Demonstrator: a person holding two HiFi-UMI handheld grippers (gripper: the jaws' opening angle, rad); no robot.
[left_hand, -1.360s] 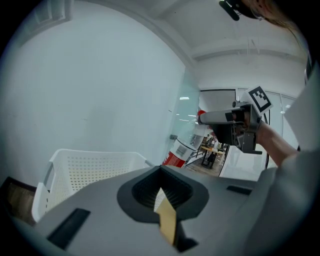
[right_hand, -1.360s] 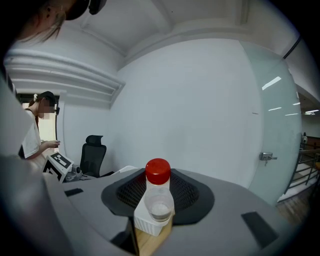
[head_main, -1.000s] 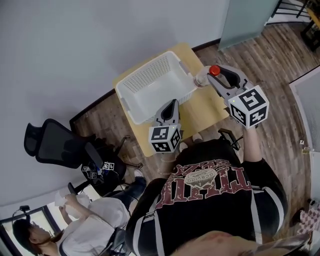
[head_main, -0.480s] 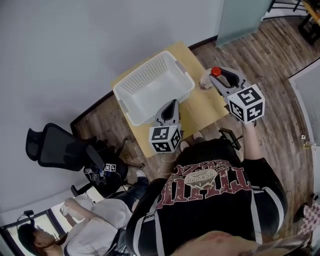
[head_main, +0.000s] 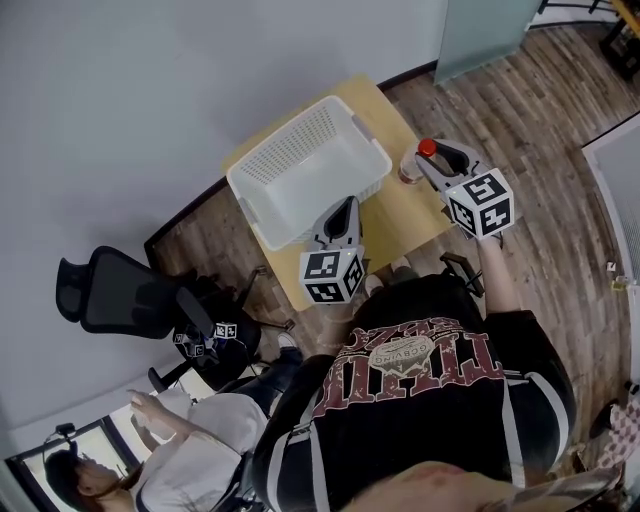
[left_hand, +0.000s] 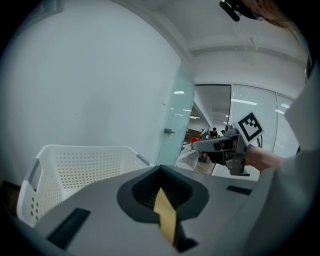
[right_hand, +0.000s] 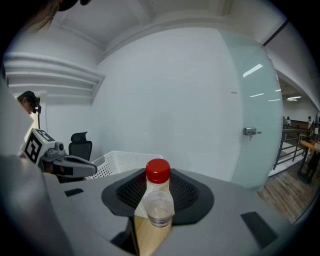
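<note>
Jaws of my left gripper (head_main: 341, 209) are pressed together on nothing, tip just beside the white basket (head_main: 240, 192). Jaws of my right gripper (head_main: 428, 168) pinch the clear bottle (right_hand: 159, 202), red cap (right_hand: 158, 171) uppermost, over the table (head_main: 398, 218) right of the basket. Judged nearly empty: light, smooth and thin-walled, so hold near the stiffer neck with moderate force.

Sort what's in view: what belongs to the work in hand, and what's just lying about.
In use: clear plastic bottle with red cap, clamped in the right gripper; white perforated plastic basket near the left gripper; light wooden table.
Lying about: black office chair; seated person in white; frosted glass door.
</note>
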